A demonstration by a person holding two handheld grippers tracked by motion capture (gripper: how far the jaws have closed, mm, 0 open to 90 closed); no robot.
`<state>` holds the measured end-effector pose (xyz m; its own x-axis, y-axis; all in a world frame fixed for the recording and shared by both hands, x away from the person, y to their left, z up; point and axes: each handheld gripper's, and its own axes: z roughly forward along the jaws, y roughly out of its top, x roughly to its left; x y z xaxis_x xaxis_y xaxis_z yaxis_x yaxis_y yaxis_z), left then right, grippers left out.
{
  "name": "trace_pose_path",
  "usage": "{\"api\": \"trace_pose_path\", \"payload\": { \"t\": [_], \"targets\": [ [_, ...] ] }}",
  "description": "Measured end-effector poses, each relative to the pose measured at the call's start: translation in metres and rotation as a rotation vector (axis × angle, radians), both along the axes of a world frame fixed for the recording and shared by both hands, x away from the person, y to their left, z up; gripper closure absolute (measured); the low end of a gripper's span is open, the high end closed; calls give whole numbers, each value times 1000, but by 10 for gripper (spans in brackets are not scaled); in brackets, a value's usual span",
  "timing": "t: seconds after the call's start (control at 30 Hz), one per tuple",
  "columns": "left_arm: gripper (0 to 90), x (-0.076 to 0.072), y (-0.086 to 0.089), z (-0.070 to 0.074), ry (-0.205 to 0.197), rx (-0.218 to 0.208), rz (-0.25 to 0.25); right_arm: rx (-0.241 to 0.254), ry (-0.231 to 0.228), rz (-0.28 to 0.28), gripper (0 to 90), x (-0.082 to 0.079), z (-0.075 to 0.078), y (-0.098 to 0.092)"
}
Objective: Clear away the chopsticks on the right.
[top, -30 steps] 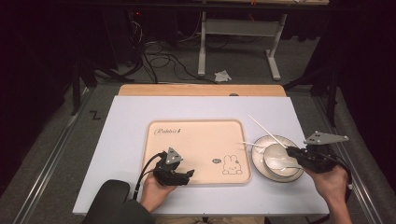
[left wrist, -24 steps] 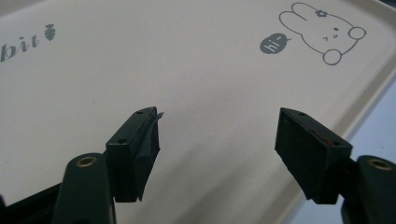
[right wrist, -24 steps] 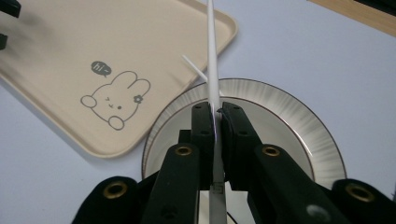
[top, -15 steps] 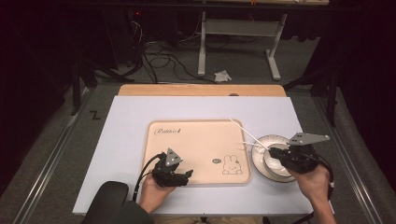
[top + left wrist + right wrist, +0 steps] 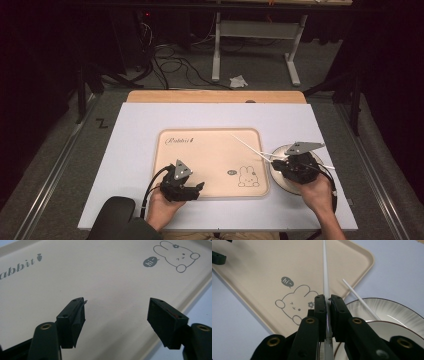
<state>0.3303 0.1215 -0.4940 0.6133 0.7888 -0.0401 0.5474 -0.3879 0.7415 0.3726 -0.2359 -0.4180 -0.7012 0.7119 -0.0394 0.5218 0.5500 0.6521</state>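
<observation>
Right tool (image 5: 327,303) grips white chopstick (image 5: 325,272) (over tray (image 5: 257,272)).

A matt, smooth plastic look is shown by the beige tray (image 5: 257,267), a glossy glazed finish by the plate (image 5: 387,308), and smooth white plastic by the chopstick (image 5: 325,277).

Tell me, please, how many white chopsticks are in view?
2. One chopstick is clamped in the right gripper, pointing out over the tray. The other chopstick rests on the plate rim, its tip over the table beside the tray.
</observation>
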Motion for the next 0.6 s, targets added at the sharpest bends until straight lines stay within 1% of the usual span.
{"api": "trace_pose_path", "payload": {
  "t": [0.03, 0.1, 0.13, 0.27, 0.33, 0.4, 0.43, 0.47, 0.5, 0.53, 0.57, 0.6],
  "targets": [
    [307, -1, 2, 0, 1, 0, 4, -8, -6, 4, 857, 1, -2, 4],
    [307, -1, 2, 0, 1, -4, 10, -8, -1, 8, 857, 2, -3, 7],
    [307, -2, 4, 1, 0, -3, 16, -21, 8, 10, 857, 3, -5, 13],
    [307, -4, 6, 1, 0, -8, 24, -44, 20, 10, 857, 7, -11, 21],
    [307, -5, 9, 1, -1, -5, 33, -75, 30, 9, 857, 10, -16, 28],
    [307, -6, 9, 1, -1, -6, 36, -92, 36, 3, 857, 12, -19, 33],
    [307, -6, 10, 1, -1, -6, 39, -92, 36, 3, 857, 12, -19, 33],
    [307, -7, 11, 1, -1, -7, 43, -116, 45, 5, 857, 15, -22, 38],
    [307, -7, 11, 1, 0, -8, 46, -116, 45, 5, 857, 15, -22, 38],
    [307, -8, 12, 1, -1, -10, 49, -139, 55, -3, 856, 17, -26, 42],
    [307, -8, 13, 1, 0, -7, 52, -139, 55, -3, 856, 17, -26, 42],
    [307, -9, 14, 0, 2, -10, 57, -154, 68, -8, 856, 19, -29, 47]
  ]
}}
